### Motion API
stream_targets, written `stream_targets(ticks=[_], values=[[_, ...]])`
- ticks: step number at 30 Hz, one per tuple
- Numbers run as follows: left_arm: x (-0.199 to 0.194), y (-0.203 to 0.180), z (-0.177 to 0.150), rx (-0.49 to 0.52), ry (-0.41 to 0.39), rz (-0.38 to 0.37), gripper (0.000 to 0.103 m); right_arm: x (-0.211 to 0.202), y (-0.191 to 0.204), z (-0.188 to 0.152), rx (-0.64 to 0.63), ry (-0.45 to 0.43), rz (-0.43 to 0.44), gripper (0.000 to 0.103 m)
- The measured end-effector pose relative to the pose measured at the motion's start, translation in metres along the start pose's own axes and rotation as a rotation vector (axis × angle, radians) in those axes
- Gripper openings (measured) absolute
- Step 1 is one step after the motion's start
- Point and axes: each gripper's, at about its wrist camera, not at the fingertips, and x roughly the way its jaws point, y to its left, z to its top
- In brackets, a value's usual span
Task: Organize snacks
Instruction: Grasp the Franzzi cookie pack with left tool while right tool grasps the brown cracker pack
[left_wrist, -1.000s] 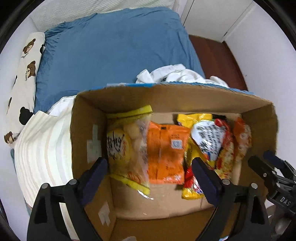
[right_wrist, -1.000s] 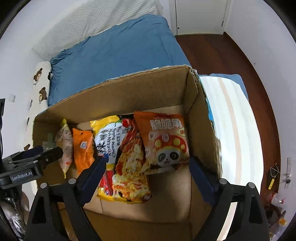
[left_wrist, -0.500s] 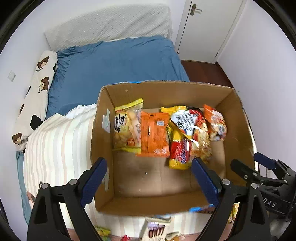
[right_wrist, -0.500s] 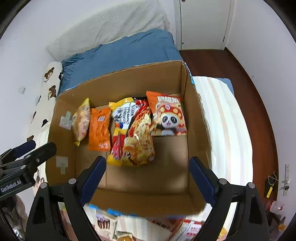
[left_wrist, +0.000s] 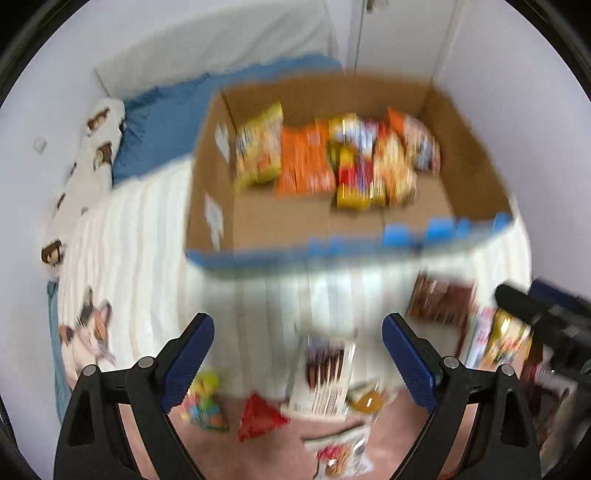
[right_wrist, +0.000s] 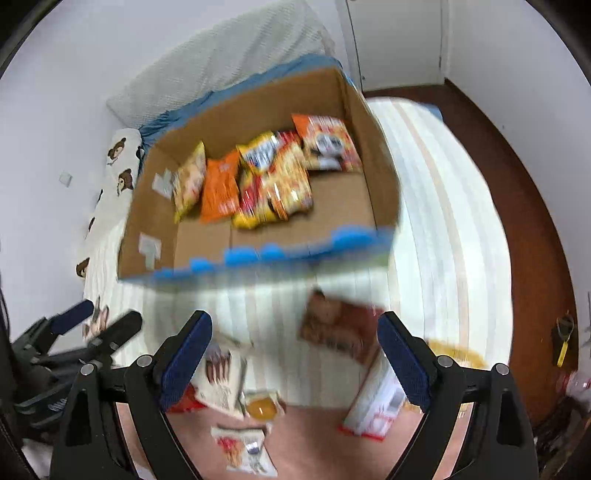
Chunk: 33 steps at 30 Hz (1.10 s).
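Observation:
A cardboard box (left_wrist: 210, 206) (right_wrist: 376, 166) lies open on the bed. A row of snack bags rests against its far wall: a yellow bag (left_wrist: 258, 155) (right_wrist: 190, 179), an orange bag (left_wrist: 303, 162) (right_wrist: 221, 184) and several more to their right. Loose snacks lie in front of the box: a brown packet (left_wrist: 443, 302) (right_wrist: 336, 328), a white packet with brown sticks (left_wrist: 325, 373) (right_wrist: 221, 376), a red packet (left_wrist: 258, 417) and a small orange cup (right_wrist: 260, 406). My left gripper (left_wrist: 295, 325) and right gripper (right_wrist: 294, 319) hang open above these snacks, holding nothing. Both views are blurred.
A striped white blanket (right_wrist: 443, 221) covers the bed, with a pink cover (left_wrist: 295, 435) at the near edge. A blue duvet (left_wrist: 162, 122) and a bear-print pillow (right_wrist: 118, 162) lie behind the box. Brown wooden floor (right_wrist: 517, 184) runs along the right, and a white door (right_wrist: 395, 37) stands behind.
Both grippers have drawn back from over the box toward the near side of the bed. The box now sits farther off, and the loose snacks have come into view. Both stay open.

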Motion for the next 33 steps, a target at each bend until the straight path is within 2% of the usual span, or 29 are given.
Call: stream_targets(ticks=[4,8,10,11,13,16,20,22,24,26,29,31,33], values=[[0.049,-0.014,-0.024,0.038,0.125,0.011,0.093,0.027,-0.010,-0.007,-0.091,0.060,-0.054,0.093],[0.085,-0.020,-0.035,0.040,0.196,0.012,0.093,0.060,-0.002,-0.004,-0.287,0.102,-0.136,0.093],[0.097,-0.020,-0.040,0.022,0.228,0.007,0.093,0.079,-0.005,0.000,-0.309,0.128,-0.157,0.091],[0.101,-0.020,-0.042,0.014,0.237,0.004,0.093,0.085,-0.009,0.002,-0.298,0.138,-0.143,0.090],[0.107,-0.019,-0.047,-0.006,0.249,-0.001,0.093,0.099,-0.021,0.006,-0.249,0.153,-0.115,0.076],[0.111,-0.015,-0.051,-0.035,0.260,-0.015,0.093,0.114,-0.036,0.003,-0.175,0.175,-0.054,0.071],[0.112,-0.008,-0.054,-0.067,0.261,-0.033,0.093,0.113,-0.027,-0.014,-0.145,0.279,0.113,0.070],[0.113,-0.004,-0.057,-0.076,0.256,-0.045,0.093,0.103,-0.018,-0.017,-0.187,0.273,0.115,0.070],[0.116,0.003,-0.057,-0.082,0.254,-0.044,0.093,0.097,-0.007,-0.015,-0.272,0.226,0.035,0.072],[0.119,0.006,-0.055,-0.080,0.260,-0.045,0.093,0.100,0.003,-0.010,-0.375,0.171,-0.087,0.077],[0.126,0.007,-0.049,-0.058,0.272,-0.034,0.093,0.121,0.014,-0.004,-0.521,0.164,-0.213,0.077],[0.132,0.004,-0.048,-0.045,0.282,-0.029,0.093,0.136,0.016,-0.004,-0.576,0.203,-0.243,0.077],[0.134,0.003,-0.050,-0.036,0.292,-0.029,0.093,0.144,0.013,-0.003,-0.571,0.226,-0.236,0.075]])
